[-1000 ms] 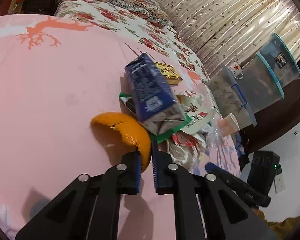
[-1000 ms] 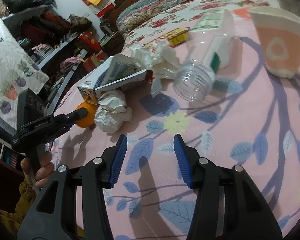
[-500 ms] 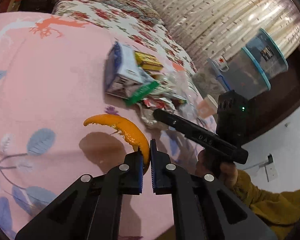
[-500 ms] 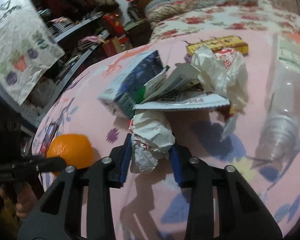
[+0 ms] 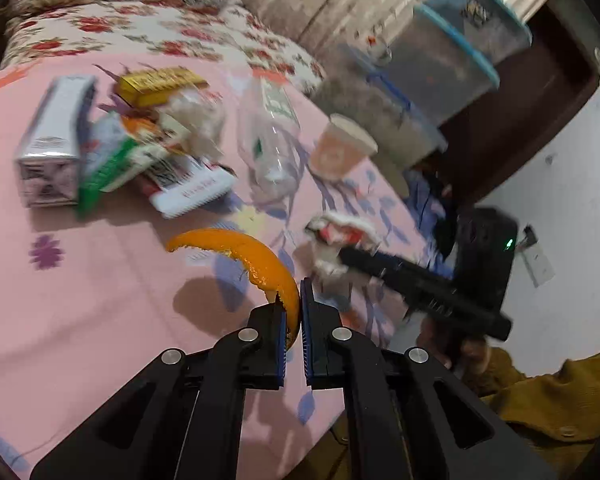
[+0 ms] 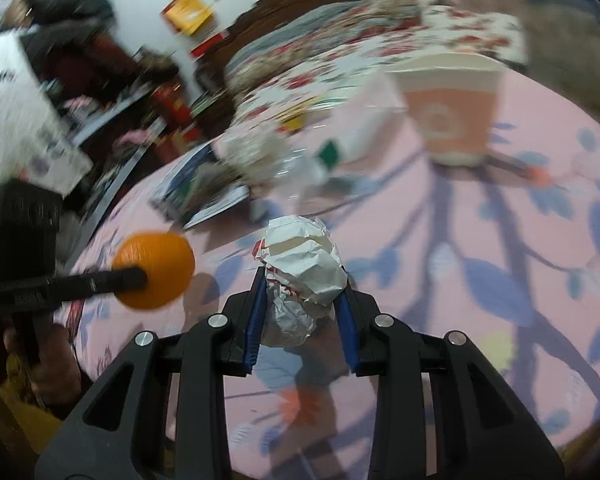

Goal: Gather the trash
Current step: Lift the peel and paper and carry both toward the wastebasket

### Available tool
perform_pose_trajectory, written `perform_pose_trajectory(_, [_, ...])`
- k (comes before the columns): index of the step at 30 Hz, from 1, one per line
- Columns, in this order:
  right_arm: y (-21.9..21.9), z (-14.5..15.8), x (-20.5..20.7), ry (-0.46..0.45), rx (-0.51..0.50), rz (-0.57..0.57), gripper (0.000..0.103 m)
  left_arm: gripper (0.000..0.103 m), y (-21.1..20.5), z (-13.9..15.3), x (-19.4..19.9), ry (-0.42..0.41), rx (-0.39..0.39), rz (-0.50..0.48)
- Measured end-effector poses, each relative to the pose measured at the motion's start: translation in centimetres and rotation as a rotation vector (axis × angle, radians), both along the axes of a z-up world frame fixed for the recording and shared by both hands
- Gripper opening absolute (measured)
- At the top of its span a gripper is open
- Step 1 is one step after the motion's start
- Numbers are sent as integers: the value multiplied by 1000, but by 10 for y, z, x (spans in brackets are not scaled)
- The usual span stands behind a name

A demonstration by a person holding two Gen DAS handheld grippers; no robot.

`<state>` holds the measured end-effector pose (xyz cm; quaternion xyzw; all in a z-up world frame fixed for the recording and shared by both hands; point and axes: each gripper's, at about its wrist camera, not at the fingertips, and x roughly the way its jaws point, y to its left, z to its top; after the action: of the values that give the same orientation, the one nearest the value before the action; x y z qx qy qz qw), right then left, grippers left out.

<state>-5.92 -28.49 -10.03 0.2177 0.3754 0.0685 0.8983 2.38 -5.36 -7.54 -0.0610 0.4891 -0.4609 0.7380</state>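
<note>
Trash is in both your tongs: your left tongs (image 5: pixel 293 312) pinch the curved orange peel (image 5: pixel 256 258), and your right tongs (image 6: pixel 302 300) clamp the crumpled white paper wad (image 6: pixel 302 266), both lifted over the pink floral bed (image 5: pixel 80 300) near its front edge (views blurred). A peach paper cup (image 6: pixel 450 120) stands further in.
</note>
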Motion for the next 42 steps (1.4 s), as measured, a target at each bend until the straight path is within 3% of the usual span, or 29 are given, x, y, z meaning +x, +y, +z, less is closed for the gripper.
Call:
perform_pose_trajectory(5, [-2,-6,1,14,-17,9,35,6,-18,-19,-6,20,70,-6])
perform_pose_trajectory(9, [7,-6,3,-9,-76,30,36,6,-18,-23,-10,27,75,14])
perform_pose_trajectory(15, [9,-8,1,-13,-77,27,40,7,-17,-21,-11,22,80,26])
perform_pose_trajectory(19, [11,-7,-4,-18,-87,25,41,19,-16,-21,-8,27,67,34])
perform_pose_trajectory(22, [13,-7,-5,-20,-89,29,48,27,-15,-22,-6,34,60,42])
perform_pose_trajectory(24, [14,-8,-4,-19,-93,33,49,25,-16,-22,-7,32,54,38])
perform_pose_trajectory(26, [14,-8,-3,-17,-94,36,50,10,-14,-21,-7,29,44,30])
perform_pose_trajectory(28, [15,-10,-2,-17,-95,37,50,6,-13,-21,-7,33,33,22])
perform_pose_trajectory(31, [16,-7,-1,-25,-113,37,35,5,-13,-17,-7,39,11,10])
perform_pose_trajectory(37, [10,14,-18,-126,-133,16,34,5,-30,4,-3,39,-28,-48])
perform_pose_trajectory(42, [-24,16,-35,-143,-112,-68,34,5,-84,28,-3,14,-23,-178])
